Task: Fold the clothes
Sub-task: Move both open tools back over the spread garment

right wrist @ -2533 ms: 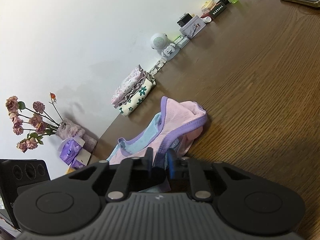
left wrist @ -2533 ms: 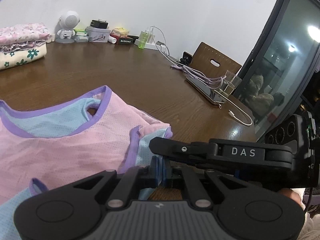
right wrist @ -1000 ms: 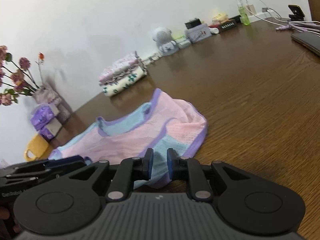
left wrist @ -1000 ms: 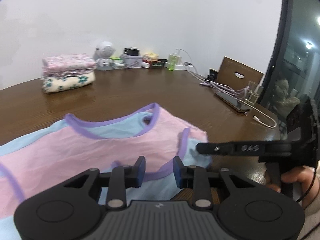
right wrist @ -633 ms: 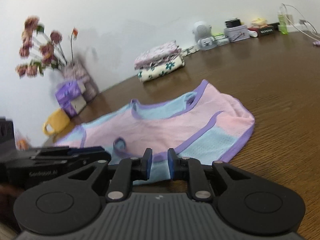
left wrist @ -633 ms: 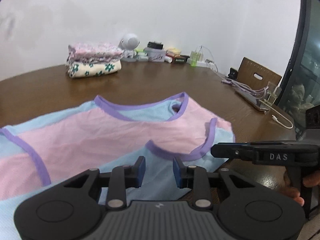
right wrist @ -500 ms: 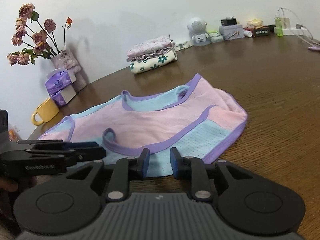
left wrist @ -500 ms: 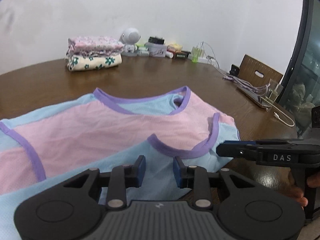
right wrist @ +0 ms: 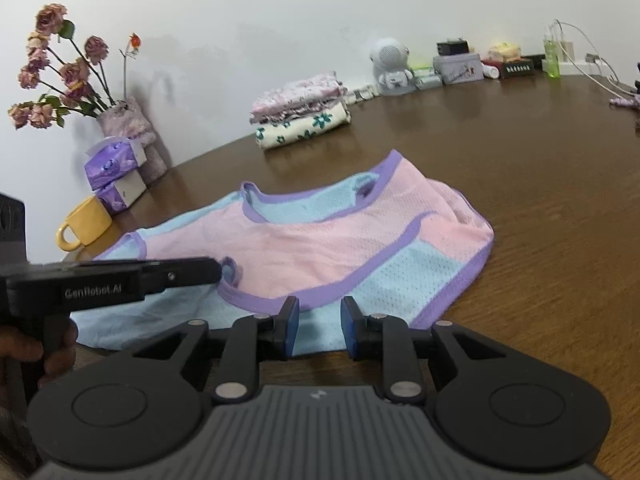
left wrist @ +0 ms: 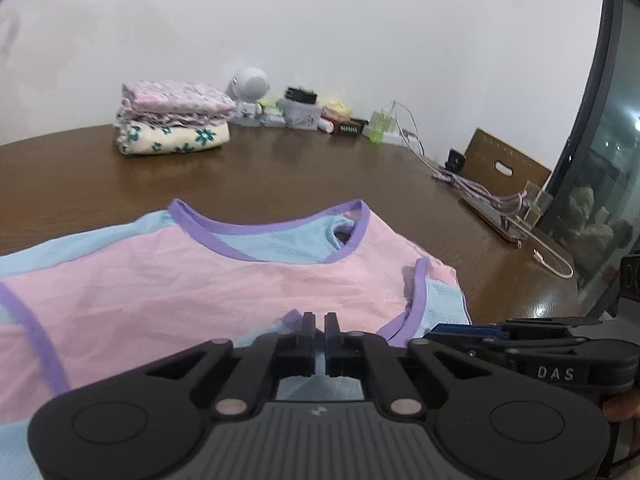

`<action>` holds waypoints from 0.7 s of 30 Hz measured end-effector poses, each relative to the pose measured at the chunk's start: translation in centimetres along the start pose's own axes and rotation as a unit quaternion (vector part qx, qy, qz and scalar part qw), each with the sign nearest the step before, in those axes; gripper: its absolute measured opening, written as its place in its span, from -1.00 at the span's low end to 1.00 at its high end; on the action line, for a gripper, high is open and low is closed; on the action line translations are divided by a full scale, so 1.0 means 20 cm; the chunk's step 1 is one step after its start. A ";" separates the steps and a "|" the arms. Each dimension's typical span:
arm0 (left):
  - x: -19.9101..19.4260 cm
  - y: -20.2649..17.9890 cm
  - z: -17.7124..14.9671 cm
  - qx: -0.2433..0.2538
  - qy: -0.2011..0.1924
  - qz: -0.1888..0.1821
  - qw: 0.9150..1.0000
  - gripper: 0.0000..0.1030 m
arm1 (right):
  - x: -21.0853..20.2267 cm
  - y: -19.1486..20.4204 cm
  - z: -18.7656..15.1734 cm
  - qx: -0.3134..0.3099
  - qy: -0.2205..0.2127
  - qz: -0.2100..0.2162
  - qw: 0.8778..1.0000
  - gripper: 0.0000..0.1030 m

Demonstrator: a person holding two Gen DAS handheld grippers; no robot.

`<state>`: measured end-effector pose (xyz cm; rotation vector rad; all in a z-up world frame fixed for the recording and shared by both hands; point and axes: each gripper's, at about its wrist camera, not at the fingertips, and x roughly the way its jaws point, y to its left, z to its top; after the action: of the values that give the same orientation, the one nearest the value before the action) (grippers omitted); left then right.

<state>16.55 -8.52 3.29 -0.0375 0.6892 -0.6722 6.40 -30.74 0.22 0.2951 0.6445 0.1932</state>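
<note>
Pink-and-blue vest (left wrist: pixel 208 280): left gripper (left wrist: pixel 319 330), tilted down, has just snapped shut, pinching its hem; right gripper (right wrist: pixel 316 326) hovers low, fingers spread.

The top (right wrist: pixel 320 240) is pink and light blue with purple edges; the worktop (right wrist: pixel 540 168) is dark brown wood; the folded pile (right wrist: pixel 300 114) has a cream cloth with green flowers below and pink flowery cloth above; the mug (right wrist: pixel 86 222) is yellow; the tissue packs (right wrist: pixel 114 164) are purple; the roses (right wrist: pixel 60 72) are dusty pink; the little bottle (right wrist: pixel 552 58) is bright green.
</note>
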 end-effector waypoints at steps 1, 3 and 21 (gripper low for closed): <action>0.02 0.00 0.00 0.002 0.007 0.000 1.000 -0.96 | 0.00 0.00 0.00 0.001 0.000 -0.001 1.000 -0.56; 0.05 0.01 -0.01 0.000 0.009 -0.001 1.000 -0.96 | 0.00 0.00 -0.01 -0.001 -0.001 -0.003 1.000 -0.56; -0.44 0.21 -0.17 -0.111 -0.087 0.088 0.986 0.78 | -0.06 0.04 -0.01 -0.010 -0.029 0.013 0.999 0.16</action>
<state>11.95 0.59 4.71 -0.2368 0.5887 -0.4149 5.31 -30.15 0.98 0.2884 0.5816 0.2149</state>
